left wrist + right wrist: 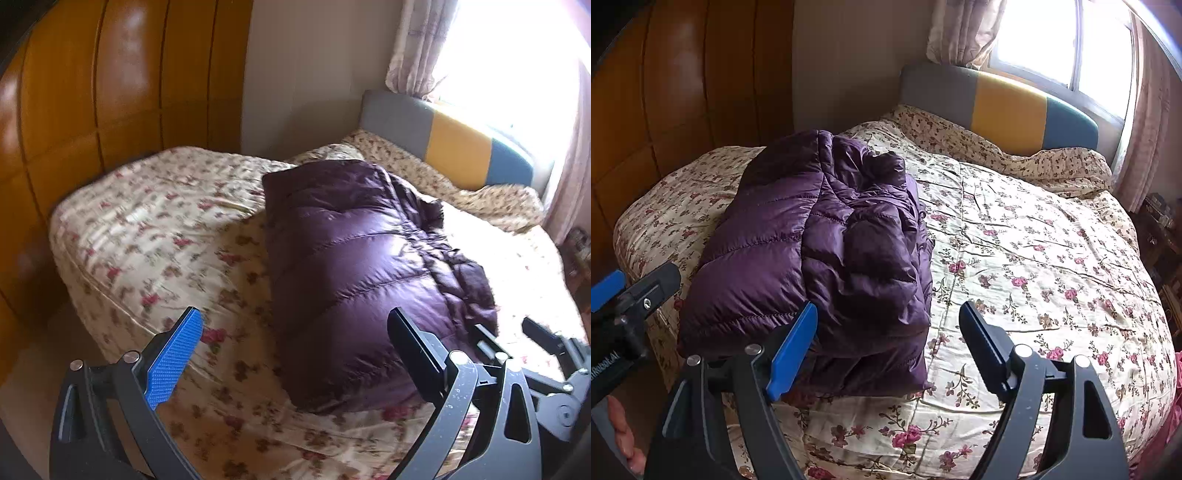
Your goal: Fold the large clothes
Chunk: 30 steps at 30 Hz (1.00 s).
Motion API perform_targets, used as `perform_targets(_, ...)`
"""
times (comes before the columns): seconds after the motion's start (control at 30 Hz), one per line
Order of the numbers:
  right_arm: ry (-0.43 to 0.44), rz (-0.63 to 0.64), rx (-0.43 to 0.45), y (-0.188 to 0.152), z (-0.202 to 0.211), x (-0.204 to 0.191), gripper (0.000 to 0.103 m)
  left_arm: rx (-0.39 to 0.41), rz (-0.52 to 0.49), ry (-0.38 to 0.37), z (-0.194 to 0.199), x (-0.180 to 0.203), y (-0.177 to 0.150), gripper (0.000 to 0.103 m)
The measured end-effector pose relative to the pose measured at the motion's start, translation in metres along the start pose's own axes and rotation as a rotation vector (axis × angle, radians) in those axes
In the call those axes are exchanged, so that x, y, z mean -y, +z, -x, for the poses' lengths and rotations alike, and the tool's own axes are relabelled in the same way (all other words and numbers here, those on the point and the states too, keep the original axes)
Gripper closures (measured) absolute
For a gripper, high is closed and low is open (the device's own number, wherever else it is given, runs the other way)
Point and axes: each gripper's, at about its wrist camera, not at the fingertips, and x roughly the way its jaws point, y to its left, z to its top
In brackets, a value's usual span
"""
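A purple quilted down jacket (pixel 362 266) lies folded into a thick block on the floral bedspread (pixel 155 236); it also shows in the right wrist view (pixel 812 251). My left gripper (pixel 295 325) is open and empty, held above the near edge of the jacket. My right gripper (pixel 888 317) is open and empty, just past the jacket's near right corner. The right gripper also shows at the right edge of the left wrist view (pixel 506 334). The left gripper shows at the left edge of the right wrist view (pixel 639 280).
The bed (pixel 1034 258) has a grey, yellow and blue headboard (pixel 1008 107) under a bright window (pixel 1056 40) with curtains. A wooden wardrobe (pixel 110 92) stands along the bed's left side. A dark nightstand (pixel 1160 229) is at the right.
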Motion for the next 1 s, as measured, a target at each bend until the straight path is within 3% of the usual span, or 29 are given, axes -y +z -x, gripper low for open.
perform_targets(0.67, 0.010, 0.003, -0.005, -0.001, 0.001, -0.001, 0.019, 0.048, -0.035, 0.041, 0.014, 0.007, 0.001, 0.005)
perform_targets(1.0, 0.015, -0.004, 0.000, 0.000, 0.001, 0.000, 0.016, 0.034, -0.045, 0.071, 0.012, 0.009, 0.000, 0.005)
